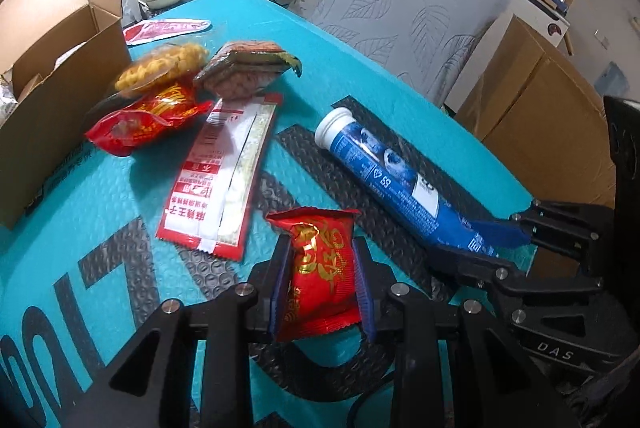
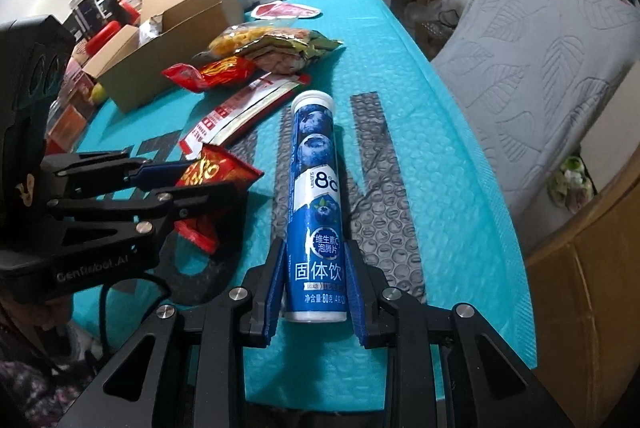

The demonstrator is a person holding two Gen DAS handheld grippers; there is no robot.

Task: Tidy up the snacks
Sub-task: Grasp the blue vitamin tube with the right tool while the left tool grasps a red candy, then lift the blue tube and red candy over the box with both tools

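Note:
My left gripper (image 1: 322,260) is shut on a small red snack packet (image 1: 320,276) with gold print, held just above the teal table (image 1: 100,196). My right gripper (image 2: 316,268) is shut on the base of a blue tablet tube (image 2: 316,196) with a white cap; its length points away over the table. That tube (image 1: 384,172) and the right gripper (image 1: 492,240) show at the right of the left wrist view. The left gripper (image 2: 188,184) with its red packet (image 2: 212,176) appears at the left of the right wrist view.
An open cardboard box (image 1: 52,100) stands at the table's left. Near it lie a red bag (image 1: 148,120), a yellow snack bag (image 1: 160,68), a brown packet (image 1: 248,68) and a long red-and-white sachet (image 1: 224,180). A grey cushioned chair (image 1: 408,16) sits beyond the table edge.

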